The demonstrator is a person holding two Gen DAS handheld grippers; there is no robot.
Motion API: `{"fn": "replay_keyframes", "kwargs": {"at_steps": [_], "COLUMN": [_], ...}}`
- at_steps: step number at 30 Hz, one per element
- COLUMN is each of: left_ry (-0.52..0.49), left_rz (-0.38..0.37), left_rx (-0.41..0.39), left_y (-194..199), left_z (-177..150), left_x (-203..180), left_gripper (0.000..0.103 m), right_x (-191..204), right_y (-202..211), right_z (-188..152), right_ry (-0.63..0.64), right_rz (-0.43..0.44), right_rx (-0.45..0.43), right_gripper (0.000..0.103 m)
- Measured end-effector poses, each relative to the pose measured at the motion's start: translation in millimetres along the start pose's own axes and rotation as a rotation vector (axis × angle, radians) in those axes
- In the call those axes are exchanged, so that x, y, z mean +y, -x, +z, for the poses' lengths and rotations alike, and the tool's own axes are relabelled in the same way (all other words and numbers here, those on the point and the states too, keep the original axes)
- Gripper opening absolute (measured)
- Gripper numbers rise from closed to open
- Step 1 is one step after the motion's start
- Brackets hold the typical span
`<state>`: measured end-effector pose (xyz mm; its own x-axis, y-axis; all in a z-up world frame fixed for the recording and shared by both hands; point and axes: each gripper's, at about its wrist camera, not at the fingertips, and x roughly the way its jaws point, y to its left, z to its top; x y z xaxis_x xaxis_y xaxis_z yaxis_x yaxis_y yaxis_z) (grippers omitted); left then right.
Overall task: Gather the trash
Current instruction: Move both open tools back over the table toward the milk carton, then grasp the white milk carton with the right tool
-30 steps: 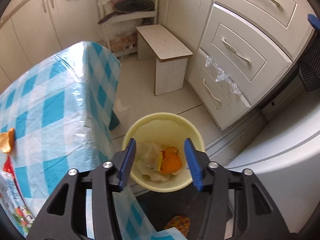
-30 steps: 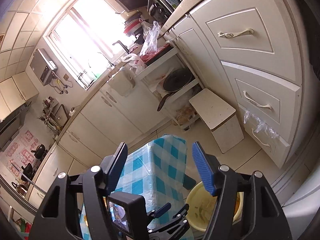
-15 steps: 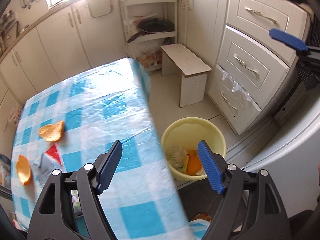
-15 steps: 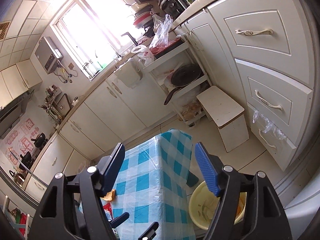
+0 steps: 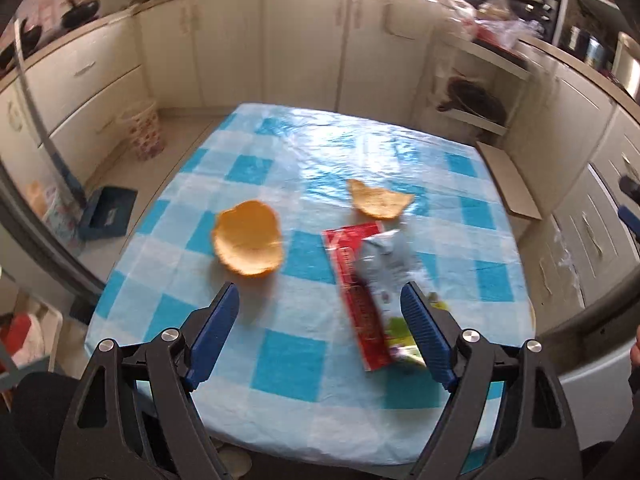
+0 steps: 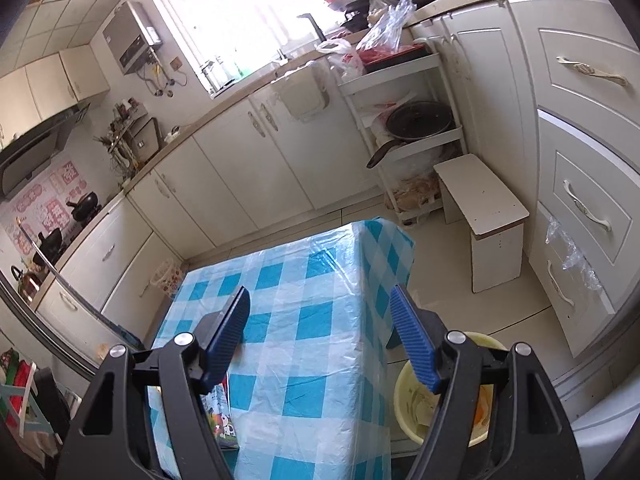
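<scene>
A cream-cabinet kitchen surrounds your table [image 5: 280, 364], draped in a blue-checked cloth. Your left gripper [image 5: 320, 316] hangs over it, jaws opening with nothing between them; just beyond its right pad lies a red and silver wrapper [image 5: 360, 280]. Farther out sit a round orange peel [image 5: 248, 242] and a smaller peel [image 5: 378, 204]. Your right gripper [image 6: 320, 328] is spread and empty above the table's far end; the yellow bin [image 6: 404, 392] stands on the floor beside the table, scraps inside
</scene>
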<state>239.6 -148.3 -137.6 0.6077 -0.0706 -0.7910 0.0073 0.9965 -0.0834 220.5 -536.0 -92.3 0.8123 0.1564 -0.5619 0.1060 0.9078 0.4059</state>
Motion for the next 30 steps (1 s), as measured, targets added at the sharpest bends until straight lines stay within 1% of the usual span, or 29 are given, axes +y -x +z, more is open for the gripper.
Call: {"fn": "replay_keyframes", "kwargs": {"at_steps": [3,6,8,10,13,16,19,24,30], "left_ry": [0.145,0.25,0.284,0.314,0.363,0.381,0.365,0.322,0.289], "left_rz": [0.011,-0.012,-0.022,-0.032,-0.048,-0.038,-0.018,0.001,0.018], "left_rx": [0.047,0.089,0.115,0.145,0.182,0.199,0.192,0.175,0.159], "left_y": [-11.5,-26.8,-40.6,-56.0,-74.0,-89.6,-98.8,-108.2,-118.4], "left_z": [2.9,4.0,1.8,1.3,-0.3,2.5,8.4,19.4,29.8], "left_x": [50.3,80.1,88.9,95.6,103.0,104.1,103.6,95.3,90.2], "left_gripper": [0.079,0.079,0.079,0.079,0.079,0.079,0.079,0.079,0.079], "right_x": [18.0,35.9,48.7,61.3,79.6,100.1,118.2,138.0,149.1], "right_y": [-16.9,-35.6,-48.4,-60.1,-76.4,-90.4,-100.6,-114.2,-129.1], "right_z": [-9.7,-21.2,-30.5,-39.7,-56.9,-74.9,-91.5,-112.2,-128.6], "right_ry": [0.052,0.108,0.148,0.18,0.237,0.287,0.355,0.438,0.472], "right_rz": [0.006,0.022,0.037,0.058,0.075,0.102,0.109,0.095,0.091], "right_rx": [0.055,0.124,0.173,0.22,0.285,0.346,0.388,0.427,0.471], "right_gripper": [0.07,0.07,0.07,0.073,0.074,0.075,0.077,0.081,0.081]}}
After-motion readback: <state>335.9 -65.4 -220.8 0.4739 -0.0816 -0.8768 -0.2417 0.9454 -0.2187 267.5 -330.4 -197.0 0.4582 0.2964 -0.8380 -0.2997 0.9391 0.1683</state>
